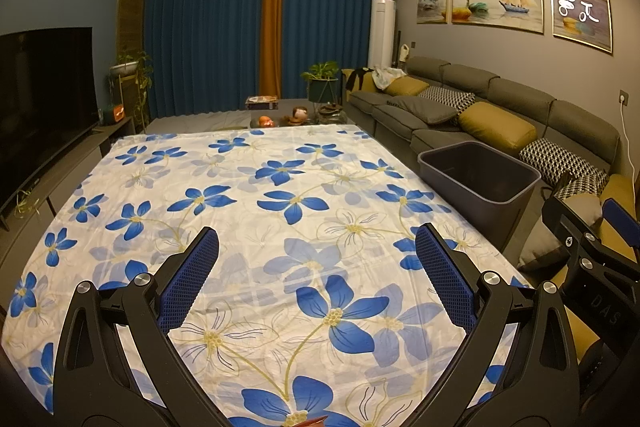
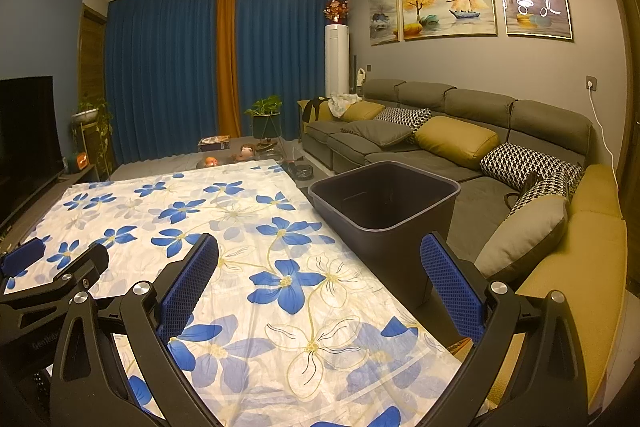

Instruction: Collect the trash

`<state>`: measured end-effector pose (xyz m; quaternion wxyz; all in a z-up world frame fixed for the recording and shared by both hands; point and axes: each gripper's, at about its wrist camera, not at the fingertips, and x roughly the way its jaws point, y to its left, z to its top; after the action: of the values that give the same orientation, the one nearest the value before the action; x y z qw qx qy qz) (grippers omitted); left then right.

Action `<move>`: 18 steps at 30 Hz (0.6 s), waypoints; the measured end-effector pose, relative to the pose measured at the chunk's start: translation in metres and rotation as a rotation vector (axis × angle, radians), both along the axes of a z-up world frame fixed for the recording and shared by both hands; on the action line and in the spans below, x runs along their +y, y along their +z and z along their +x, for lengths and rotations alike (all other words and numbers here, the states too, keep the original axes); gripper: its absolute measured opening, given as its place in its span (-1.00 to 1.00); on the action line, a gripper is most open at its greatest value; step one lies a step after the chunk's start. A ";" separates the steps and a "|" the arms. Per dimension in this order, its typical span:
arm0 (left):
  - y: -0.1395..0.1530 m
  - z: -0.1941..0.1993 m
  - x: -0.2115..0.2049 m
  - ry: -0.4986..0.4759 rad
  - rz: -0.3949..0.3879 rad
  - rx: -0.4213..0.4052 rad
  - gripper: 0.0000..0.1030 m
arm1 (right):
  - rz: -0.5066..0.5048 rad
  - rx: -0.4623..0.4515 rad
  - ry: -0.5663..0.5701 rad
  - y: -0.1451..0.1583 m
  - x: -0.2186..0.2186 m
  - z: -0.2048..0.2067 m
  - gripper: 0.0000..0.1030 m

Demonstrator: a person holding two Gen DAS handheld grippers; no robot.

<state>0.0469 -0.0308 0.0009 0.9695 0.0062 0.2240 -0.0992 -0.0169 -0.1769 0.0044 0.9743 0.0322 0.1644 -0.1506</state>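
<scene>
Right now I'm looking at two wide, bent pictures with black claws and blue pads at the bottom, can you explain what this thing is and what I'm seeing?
Those claws are hand-held grippers; a person carries one in each hand, and each has a fisheye camera looking along its fingers, hence the bending. One picture is from the left gripper, the other from the right gripper. Both are open and hold nothing. Below them lies a table under a flowered cloth; no trash is clearly visible on it, only a small reddish scrap at the bottom edge of the left view, too cut off to identify. A dark bin stands beside the table, towards the sofa.
</scene>
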 end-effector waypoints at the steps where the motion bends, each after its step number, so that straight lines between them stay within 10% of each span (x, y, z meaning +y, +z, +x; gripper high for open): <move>1: 0.000 0.000 0.001 -0.001 -0.001 0.000 0.88 | 0.000 0.000 0.000 0.000 0.000 0.000 0.89; 18: 0.000 0.000 0.000 -0.001 -0.001 0.001 0.88 | 0.002 -0.001 -0.002 0.000 -0.001 -0.001 0.89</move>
<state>0.0468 -0.0304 0.0008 0.9694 0.0059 0.2244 -0.0998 -0.0174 -0.1777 0.0043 0.9741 0.0333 0.1642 -0.1515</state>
